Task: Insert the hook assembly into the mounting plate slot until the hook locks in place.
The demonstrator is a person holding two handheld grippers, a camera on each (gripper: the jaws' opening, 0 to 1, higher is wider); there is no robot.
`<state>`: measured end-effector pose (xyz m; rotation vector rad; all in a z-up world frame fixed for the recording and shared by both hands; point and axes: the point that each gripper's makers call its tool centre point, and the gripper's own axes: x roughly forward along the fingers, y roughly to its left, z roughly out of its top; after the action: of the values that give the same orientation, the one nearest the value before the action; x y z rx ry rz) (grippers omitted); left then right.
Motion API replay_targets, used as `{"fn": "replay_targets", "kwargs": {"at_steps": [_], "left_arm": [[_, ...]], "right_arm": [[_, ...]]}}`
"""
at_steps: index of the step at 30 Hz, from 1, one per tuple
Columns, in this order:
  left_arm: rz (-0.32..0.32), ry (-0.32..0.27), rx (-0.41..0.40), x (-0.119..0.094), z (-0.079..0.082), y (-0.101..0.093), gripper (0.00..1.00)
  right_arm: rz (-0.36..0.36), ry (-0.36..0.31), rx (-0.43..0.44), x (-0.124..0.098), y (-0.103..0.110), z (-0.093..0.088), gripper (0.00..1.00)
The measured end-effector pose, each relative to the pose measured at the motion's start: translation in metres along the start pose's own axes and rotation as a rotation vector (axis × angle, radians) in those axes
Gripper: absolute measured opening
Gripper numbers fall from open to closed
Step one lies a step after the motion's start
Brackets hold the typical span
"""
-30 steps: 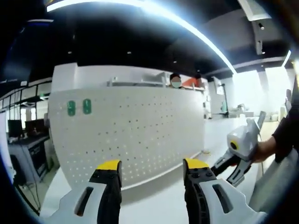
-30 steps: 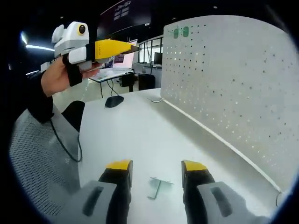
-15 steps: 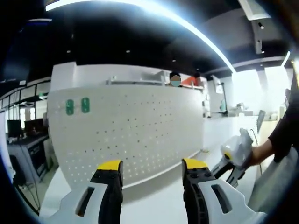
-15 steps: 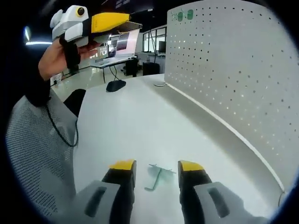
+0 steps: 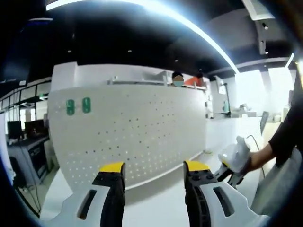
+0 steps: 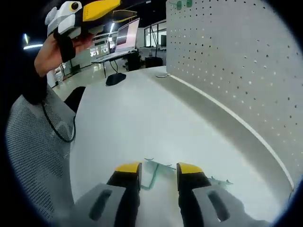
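A white perforated mounting plate point(image 5: 137, 132) stands upright along the table's far side, with two green tags point(image 5: 78, 106) near its upper left. In the right gripper view the same plate point(image 6: 236, 61) runs along the right. A thin greenish wire hook point(image 6: 152, 173) lies on the white table point(image 6: 142, 118), in the gap of my right gripper point(image 6: 158, 169), whose jaws are open and narrowly spaced. A second wire hook point(image 6: 218, 180) lies just right of that gripper. My left gripper point(image 5: 154, 166) is open, held in the air facing the plate; it also appears as the left gripper point(image 6: 78, 12) held in a hand.
A black mouse point(image 6: 115, 79) and a cable point(image 6: 162, 75) lie at the table's far end, with monitors point(image 6: 128, 35) on desks behind. The right gripper point(image 5: 233, 160), held by a hand, is low at the right of the left gripper view. A person's grey mesh garment point(image 6: 38, 142) is at the left.
My right gripper has come down to the table over the wire hook, and its jaws have narrowed. In the left gripper view the right gripper has sunk lower. The left gripper has hardly moved.
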<state>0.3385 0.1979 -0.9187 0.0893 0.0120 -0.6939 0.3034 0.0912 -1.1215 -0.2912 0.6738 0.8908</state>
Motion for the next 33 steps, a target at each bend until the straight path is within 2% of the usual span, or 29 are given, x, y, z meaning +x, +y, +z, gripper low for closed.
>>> {"fn": "replay_targets", "kwargs": {"at_steps": [4,6,11,14,16,19,29,33], "left_arm": [[0.001,0.0,0.003,0.0,0.0,0.0,0.49],[0.002,-0.001,0.003,0.0,0.001,0.001,0.49],[0.0,-0.002,0.005,-0.001,0.001,0.0,0.49],[-0.003,-0.002,0.006,0.0,0.001,-0.001,0.49],[-0.005,-0.001,0.006,0.0,0.001,-0.001,0.49],[-0.007,0.0,0.006,0.0,0.001,-0.001,0.49],[-0.005,-0.003,0.001,-0.001,0.001,-0.001,0.47],[-0.006,-0.004,0.0,-0.001,0.002,-0.001,0.47]], "right_arm": [[0.002,0.007,0.048,-0.002,-0.002,-0.001,0.18],[0.0,0.011,0.054,-0.003,-0.002,-0.002,0.14],[-0.01,0.01,0.046,-0.006,-0.004,-0.001,0.12],[-0.012,-0.01,0.01,-0.009,-0.002,0.004,0.13],[-0.012,-0.037,-0.051,-0.01,0.0,0.012,0.15],[0.004,-0.03,-0.149,-0.007,0.008,0.015,0.15],[0.023,0.009,-0.249,0.004,0.017,0.011,0.12],[0.02,0.028,-0.287,0.005,0.017,0.01,0.04]]}}
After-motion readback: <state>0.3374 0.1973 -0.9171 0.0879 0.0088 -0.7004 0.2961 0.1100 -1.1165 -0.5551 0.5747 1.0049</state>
